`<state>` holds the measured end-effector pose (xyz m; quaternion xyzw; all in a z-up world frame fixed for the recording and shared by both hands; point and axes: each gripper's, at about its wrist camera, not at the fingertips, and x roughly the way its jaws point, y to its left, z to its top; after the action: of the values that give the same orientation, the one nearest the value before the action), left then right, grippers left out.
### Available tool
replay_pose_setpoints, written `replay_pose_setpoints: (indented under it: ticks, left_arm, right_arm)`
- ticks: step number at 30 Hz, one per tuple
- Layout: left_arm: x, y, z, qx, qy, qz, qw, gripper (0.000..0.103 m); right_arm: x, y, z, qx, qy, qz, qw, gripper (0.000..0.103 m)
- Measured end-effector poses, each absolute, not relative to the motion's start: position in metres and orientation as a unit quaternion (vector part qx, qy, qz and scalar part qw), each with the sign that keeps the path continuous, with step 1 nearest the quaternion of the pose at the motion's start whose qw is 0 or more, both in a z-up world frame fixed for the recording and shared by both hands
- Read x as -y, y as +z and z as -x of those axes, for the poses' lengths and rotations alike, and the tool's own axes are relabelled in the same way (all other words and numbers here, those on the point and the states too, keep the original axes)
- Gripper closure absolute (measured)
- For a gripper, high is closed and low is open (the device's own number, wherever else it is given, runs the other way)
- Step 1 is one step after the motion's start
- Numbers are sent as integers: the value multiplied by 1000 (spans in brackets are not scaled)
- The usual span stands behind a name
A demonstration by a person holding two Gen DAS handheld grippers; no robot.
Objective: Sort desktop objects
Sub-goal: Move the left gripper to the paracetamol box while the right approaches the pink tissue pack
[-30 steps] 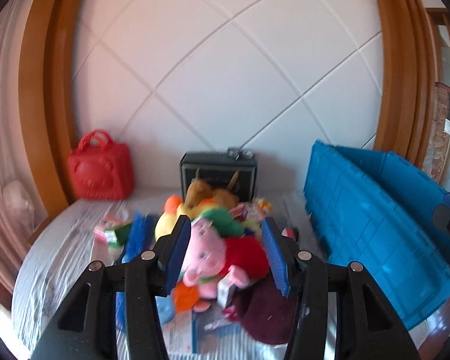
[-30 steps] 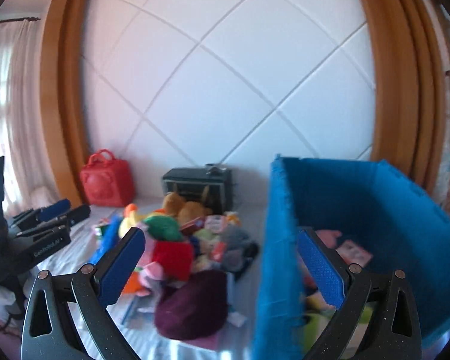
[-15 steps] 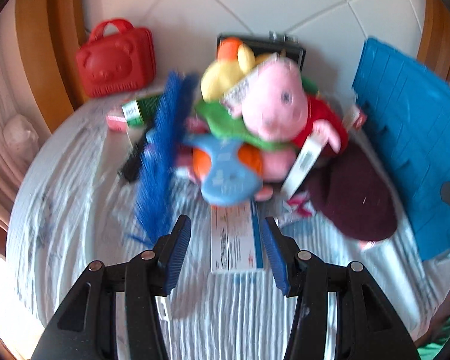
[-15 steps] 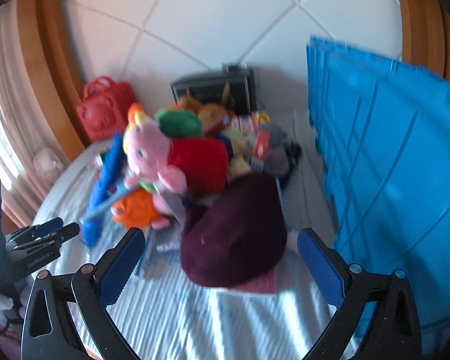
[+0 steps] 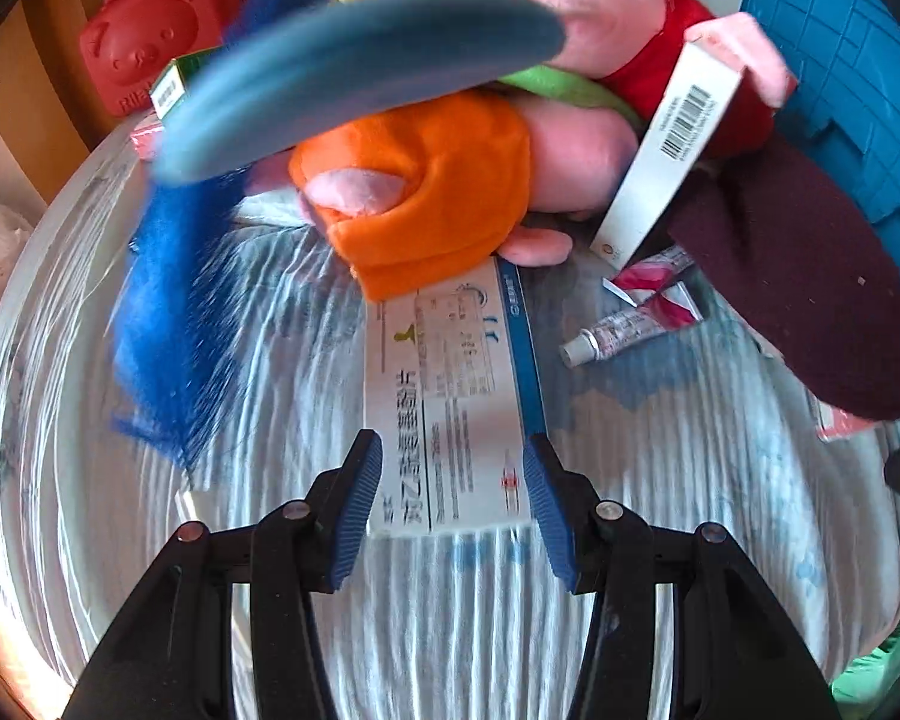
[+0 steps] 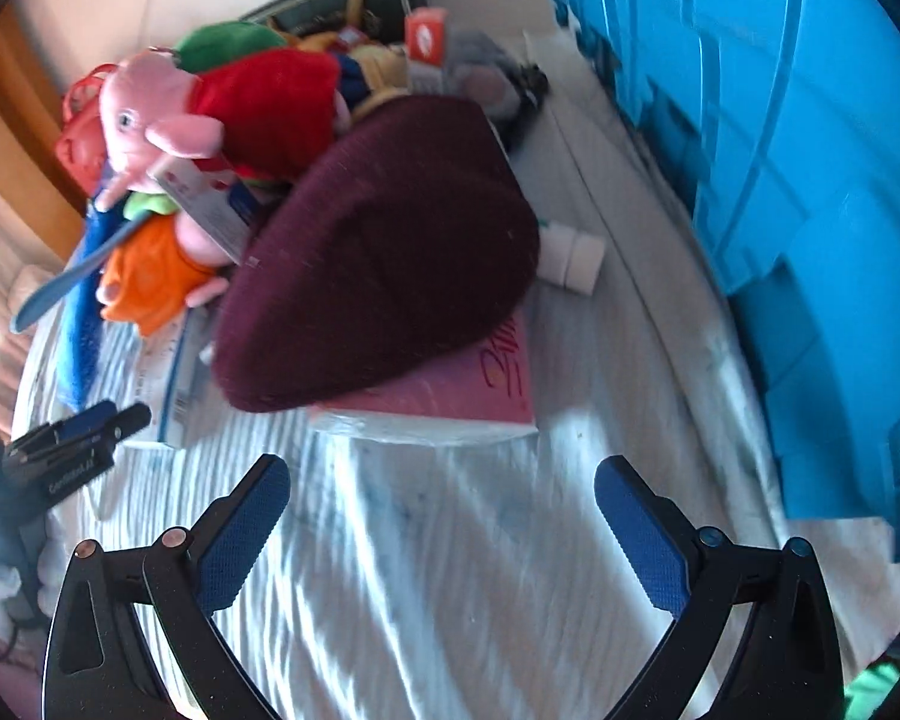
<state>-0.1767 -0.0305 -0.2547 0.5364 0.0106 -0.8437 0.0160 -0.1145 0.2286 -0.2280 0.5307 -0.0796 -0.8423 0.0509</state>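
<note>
A pile of objects lies on the white striped tablecloth [image 5: 660, 480]. My left gripper [image 5: 453, 468] is open, its pads on either side of the near end of a flat white and blue medicine box [image 5: 450, 384]. Behind the box lie an orange plush piece [image 5: 426, 180], a pink pig plush [image 5: 570, 18] in red, a blue feather duster [image 5: 174, 300] and a small ointment tube [image 5: 624, 330]. My right gripper [image 6: 441, 504] is open and empty just in front of a maroon knit hat [image 6: 384, 252] that rests on a pink packet [image 6: 450, 396].
A blue plastic crate [image 6: 780, 150] stands at the right, also in the left wrist view [image 5: 858, 78]. A red bear-shaped case [image 5: 150, 30] stands at the back left. A white box with a barcode [image 5: 666, 144] leans on the pig. The left gripper [image 6: 72, 444] shows in the right wrist view.
Both grippers have dropped down and moved forward towards the pile. The left now straddles the medicine box; the right is close in front of the maroon hat.
</note>
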Motion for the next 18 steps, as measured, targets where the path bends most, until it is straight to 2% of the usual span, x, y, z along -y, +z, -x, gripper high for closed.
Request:
replay_pose_setpoints:
  ticks: [5,7,11,16,18]
  left_arm:
    - [26,-255,192,-8,-854,-519,6,54]
    - [21,-257,196,5,-855,-518,8,49]
    - [17,-260,196,13,-847,-532,-1,47]
    - [11,-267,197,45,-851,-523,24,28]
    - [8,-268,197,52,-851,-521,36,28]
  right_arm:
    - [-230,-237,129,88,-839,-535,51,0]
    - [-228,-240,136,87,-839,-534,54,0]
    - [-221,-247,151,94,-834,-541,57,0]
    - [-214,-254,159,89,-831,-546,65,0]
    - [-213,-258,164,93,-830,-546,69,0]
